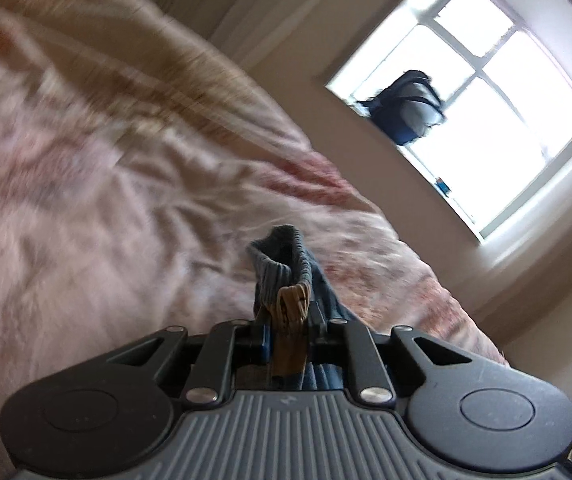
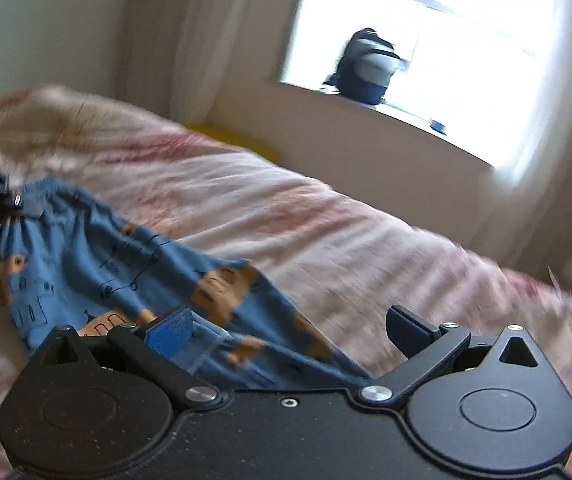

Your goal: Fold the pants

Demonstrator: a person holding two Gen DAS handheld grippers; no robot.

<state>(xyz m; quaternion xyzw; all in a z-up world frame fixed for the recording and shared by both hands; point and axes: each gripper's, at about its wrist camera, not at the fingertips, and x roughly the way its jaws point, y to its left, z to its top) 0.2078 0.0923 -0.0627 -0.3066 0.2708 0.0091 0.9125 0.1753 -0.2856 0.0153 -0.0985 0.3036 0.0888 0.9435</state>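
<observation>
The left claw [image 1: 288, 320] is clamped tight on fabric; the right claw [image 2: 298, 330] has its jaws spread wide.

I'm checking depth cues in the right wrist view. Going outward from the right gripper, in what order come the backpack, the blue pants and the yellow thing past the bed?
1. Blue pants: lying between the open jaws of the right gripper, spreading left.
2. Yellow thing: beyond the bedspread, centre-left.
3. Backpack: farthest, on the windowsill.

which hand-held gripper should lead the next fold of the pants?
Left. The left hand-held gripper is already shut on the pants at the waistband; the right hand-held gripper is open over the fabric, gripping nothing.
</observation>
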